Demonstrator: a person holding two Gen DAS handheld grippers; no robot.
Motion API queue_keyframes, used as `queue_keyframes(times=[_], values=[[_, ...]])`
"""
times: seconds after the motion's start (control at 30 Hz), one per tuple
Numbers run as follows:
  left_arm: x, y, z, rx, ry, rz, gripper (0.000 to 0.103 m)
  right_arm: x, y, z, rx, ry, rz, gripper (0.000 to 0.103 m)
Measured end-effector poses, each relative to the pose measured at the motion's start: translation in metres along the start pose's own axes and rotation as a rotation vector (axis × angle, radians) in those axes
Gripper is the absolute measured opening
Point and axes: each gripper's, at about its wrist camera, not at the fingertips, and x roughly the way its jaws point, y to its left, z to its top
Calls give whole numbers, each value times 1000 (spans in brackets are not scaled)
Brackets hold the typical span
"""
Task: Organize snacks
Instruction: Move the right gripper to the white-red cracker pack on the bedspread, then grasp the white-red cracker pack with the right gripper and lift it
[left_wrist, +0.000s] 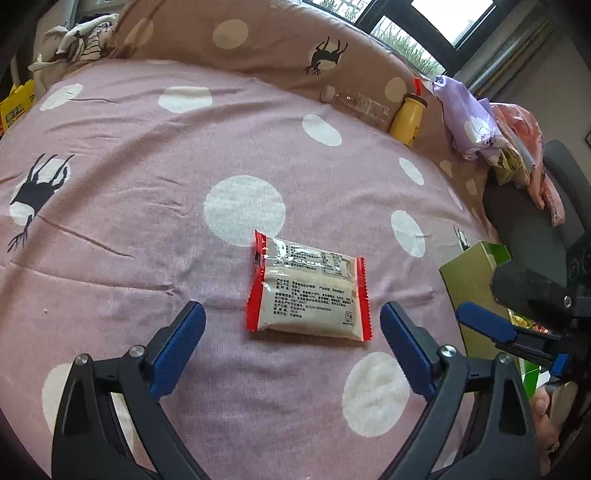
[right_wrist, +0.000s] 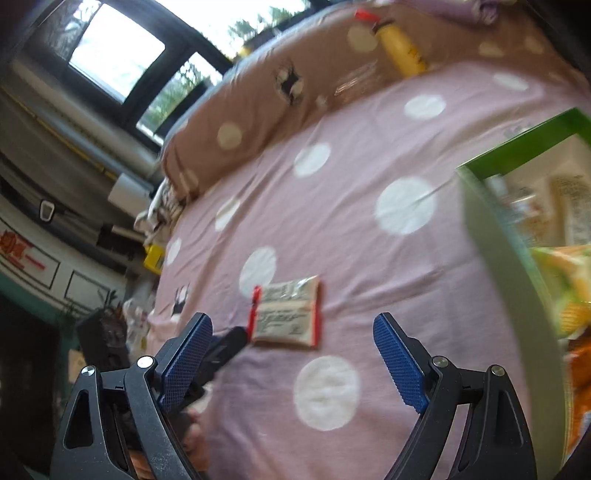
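- Bed sheet (left_wrist: 129, 155): pink, dotted; everything sits on it.
- Green box (left_wrist: 469, 280): at the bed's right edge, snacks already inside, right of the packet.
- Snack packet (left_wrist: 308, 291): flat, label side up, long axis roughly crosswise to the left gripper.
- Left gripper (left_wrist: 291, 321): jaws wide, empty, packet just ahead, centred between them. Nearer hand.
- Right gripper (right_wrist: 293, 332): also spread, empty, beside the box.

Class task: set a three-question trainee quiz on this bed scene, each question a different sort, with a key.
1. True or false: the left tongs grip the snack packet.
2. The green box sits on which side of the packet in the left wrist view? A left, B right.
3. Fill in: the yellow bottle leans against the ____.

Key: 1 false, both tongs stand open; 2 B; 3 brown pillow.
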Motion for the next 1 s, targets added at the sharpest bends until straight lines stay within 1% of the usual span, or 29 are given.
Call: queue_keyframes(times=[0.03,0.1,0.13,0.2,0.27,0.3,0.4,0.43,0.5,0.53,0.57,0.6,0.63,0.7,0.77,0.83,0.9,1.0], values=[[5,2,1,-8,15,2,92,13,5,5,-3,40,-4,89],[11,6,3,-36,32,-10,90,34,14,13,-23,87,-32,89],[11,7,3,-36,24,-14,90,45,18,15,-40,103,-55,89],[13,4,2,-6,5,-15,90,61,20,17,-68,120,-88,89],[16,2,2,20,10,-4,90,76,17,18,-97,141,-82,89],[16,1,2,21,9,-4,84,82,11,19,-74,152,-81,89],[18,2,3,9,17,-31,76,94,1,20,-15,164,-81,89],[18,3,3,5,13,-35,74,95,2,20,-28,150,-82,89],[17,3,2,-2,9,-30,59,94,7,16,-72,137,-90,89],[17,2,2,-2,8,-29,56,94,10,15,-90,137,-94,89],[17,1,1,-2,13,-37,49,95,11,14,-104,134,-93,89],[17,0,0,-2,22,-55,44,95,14,11,-119,127,-96,89],[18,-1,-2,-1,27,-67,42,95,14,11,-131,122,-103,88],[17,-5,-5,6,28,-52,39,96,19,7,-156,114,-116,82],[15,-7,-7,2,30,-50,38,95,21,5,-176,101,-133,80],[13,-9,-10,-7,30,-55,38,93,23,2,-182,98,-139,75],[10,-13,-12,-7,27,-56,38,91,24,1,-170,113,-111,74],[3,-20,-17,16,6,-43,38,85,29,-4,-187,96,-115,74]])
